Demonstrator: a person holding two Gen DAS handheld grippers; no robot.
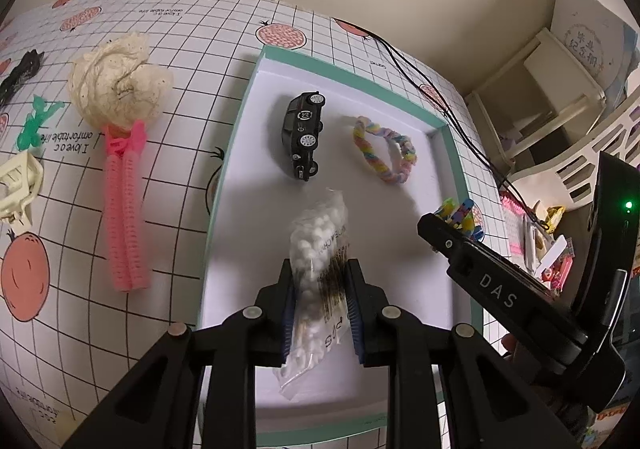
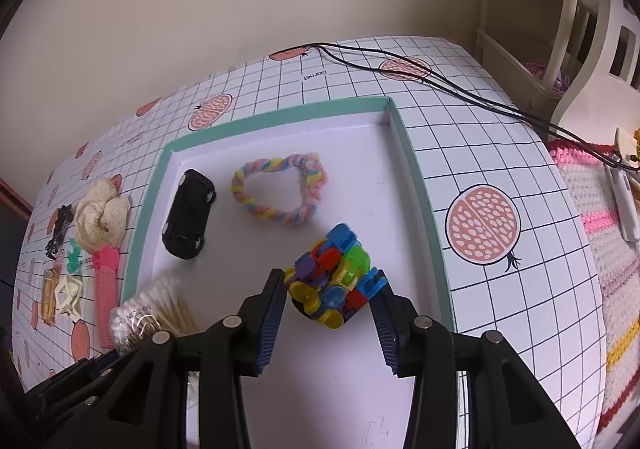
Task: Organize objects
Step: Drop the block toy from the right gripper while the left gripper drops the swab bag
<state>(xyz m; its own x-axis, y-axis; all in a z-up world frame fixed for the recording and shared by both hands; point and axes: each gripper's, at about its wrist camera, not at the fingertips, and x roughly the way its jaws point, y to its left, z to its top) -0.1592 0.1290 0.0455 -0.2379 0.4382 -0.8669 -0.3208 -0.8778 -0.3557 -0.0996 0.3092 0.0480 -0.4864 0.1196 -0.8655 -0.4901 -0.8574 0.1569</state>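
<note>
A teal-rimmed white tray lies on the checked tablecloth. In it are a black toy car and a pastel braided ring. My left gripper is shut on a clear bag of cotton swabs over the tray's near left part. My right gripper is shut on a bundle of colourful plastic blocks over the tray's right side.
Left of the tray lie a cream puff on a pink ribbed stem, a green figure, a cream hair claw and a black item. A black cable crosses the far right corner. A crochet cloth lies beyond the table's right edge.
</note>
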